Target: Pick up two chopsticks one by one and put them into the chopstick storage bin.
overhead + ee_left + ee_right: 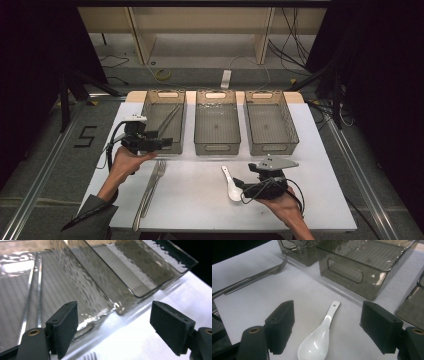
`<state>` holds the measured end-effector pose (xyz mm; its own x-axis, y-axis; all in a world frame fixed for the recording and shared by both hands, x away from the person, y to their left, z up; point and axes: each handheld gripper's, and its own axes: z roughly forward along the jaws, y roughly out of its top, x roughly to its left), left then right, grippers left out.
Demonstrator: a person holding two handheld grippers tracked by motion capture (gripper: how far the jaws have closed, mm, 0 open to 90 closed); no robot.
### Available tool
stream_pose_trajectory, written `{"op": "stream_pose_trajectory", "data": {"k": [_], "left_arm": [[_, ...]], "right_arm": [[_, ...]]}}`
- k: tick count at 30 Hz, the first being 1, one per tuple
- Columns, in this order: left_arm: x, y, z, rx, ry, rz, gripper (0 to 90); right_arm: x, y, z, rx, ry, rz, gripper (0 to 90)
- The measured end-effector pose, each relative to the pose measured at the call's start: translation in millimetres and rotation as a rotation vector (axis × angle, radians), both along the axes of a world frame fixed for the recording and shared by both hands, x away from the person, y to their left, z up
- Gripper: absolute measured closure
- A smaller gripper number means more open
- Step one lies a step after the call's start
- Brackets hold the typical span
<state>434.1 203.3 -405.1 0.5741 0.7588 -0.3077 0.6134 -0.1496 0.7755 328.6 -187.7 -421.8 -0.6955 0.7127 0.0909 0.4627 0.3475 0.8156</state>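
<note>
The white spoon (319, 338) is seen on the table (200, 200) near its front edge, between the wide-open jaws of the empty right hand-held gripper (327, 331). It is likely hard, smooth, slippery and easily broken, so the thin handle should be pinched gently.

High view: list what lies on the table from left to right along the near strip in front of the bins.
left gripper → forks → white spoon → right gripper, its jaws open at the spoon's bowl.
</note>
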Motion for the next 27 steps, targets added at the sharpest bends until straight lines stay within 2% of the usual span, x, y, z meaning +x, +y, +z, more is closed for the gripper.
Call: {"op": "stream_pose_trajectory", "data": {"k": [3,5,9,13,23,27], "left_arm": [[-8.1,-3.5,1.5,0.015,-0.039,-0.012,19.9],[-12.9,-5.3,4.1,-0.008,-0.067,-0.011,18.6],[-21.2,-10.1,5.2,-0.027,-0.11,-0.051,16.1],[-29.2,-13.1,4.1,-0.03,-0.116,-0.083,15.7],[-40.7,-13.8,1.4,-0.021,-0.142,-0.075,15.6],[-46.0,-13.9,2.1,-0.042,-0.151,-0.082,15.6]], "right_arm": [[5.5,3.5,0.1,-0.013,0.015,0.003,28.2],[9.6,5.7,-0.4,-0.021,0.027,0.002,28.2],[18.4,9.5,-2.9,-0.034,0.05,0.009,28.2],[25.5,11.6,-5.4,-0.045,0.066,0.011,28.2],[35.6,13.6,-9.3,-0.052,0.111,0.004,28.0],[39.2,18.2,-10.6,-0.067,0.134,0.008,28.0]]}}
